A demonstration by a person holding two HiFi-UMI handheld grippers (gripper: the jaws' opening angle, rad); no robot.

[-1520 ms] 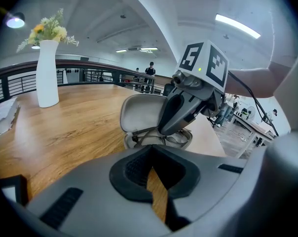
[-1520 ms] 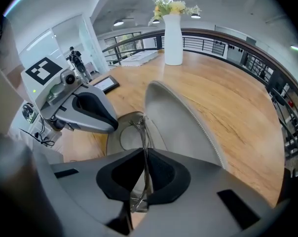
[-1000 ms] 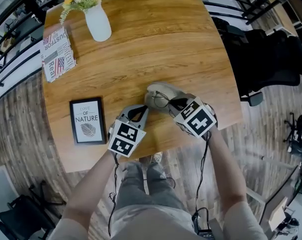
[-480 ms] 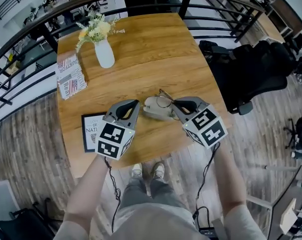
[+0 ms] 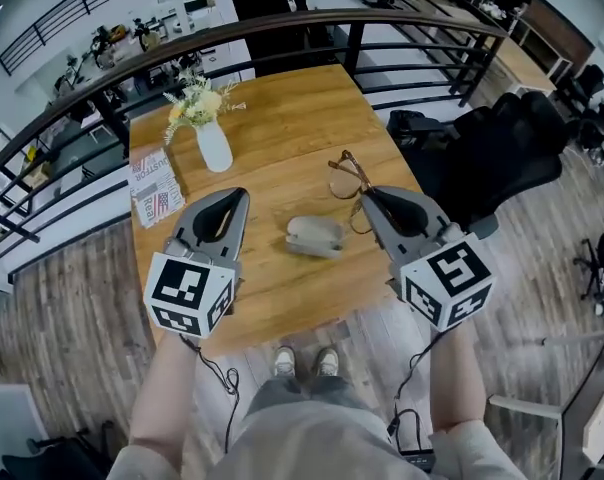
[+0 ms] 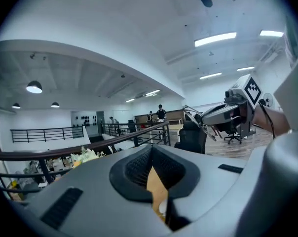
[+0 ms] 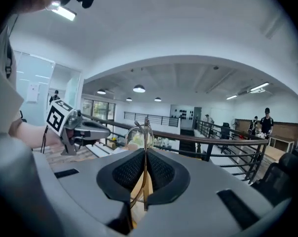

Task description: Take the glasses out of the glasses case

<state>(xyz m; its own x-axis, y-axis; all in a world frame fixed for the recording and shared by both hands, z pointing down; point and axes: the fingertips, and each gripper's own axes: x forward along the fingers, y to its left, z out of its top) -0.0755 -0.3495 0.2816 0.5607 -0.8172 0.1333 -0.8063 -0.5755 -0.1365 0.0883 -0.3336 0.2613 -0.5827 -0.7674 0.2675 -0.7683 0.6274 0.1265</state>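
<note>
Glasses [image 5: 348, 180]: out of the case and up in the air, above the far right part of the table, brown frame, arms unfolded
Grip on glasses: right gripper [image 5: 370, 198] has its jaws nearly together on a thin edge of the frame; in the right gripper view the frame [image 7: 139, 135] stands upright between the black pads, one lens just past the tips
Glasses case [image 5: 315, 234]: grey, lying on the wood between the two grippers, well below and apart from the glasses; whether its lid is open I cannot tell
Left gripper [image 5: 239, 196]: raised to the left of the case, pads meeting at the tips, nothing between them
Table [image 5: 302, 118]: round-cornered wood top beside a dark railing [image 5: 282, 23]
Other things: white vase [image 5: 214, 148] with pale flowers at the far left; magazine [image 5: 154, 188] near it; black chair [image 5: 502, 153] off to the right
Step in hand: taking out looks done, glasses clear of the case
Next move, as I judge it: bring the glasses down gently onto bare wood beside the case, then part the jaws; thin frame could twist or slip in so narrow a hold
Writing: magazine cover shows large capitals, seemingly "USTO", and "Rea" beneath, over a flag pattern; too small to be sure
Marker cubes: black-and-white square patterns only, no words
Brands: none readable on glasses or case
</note>
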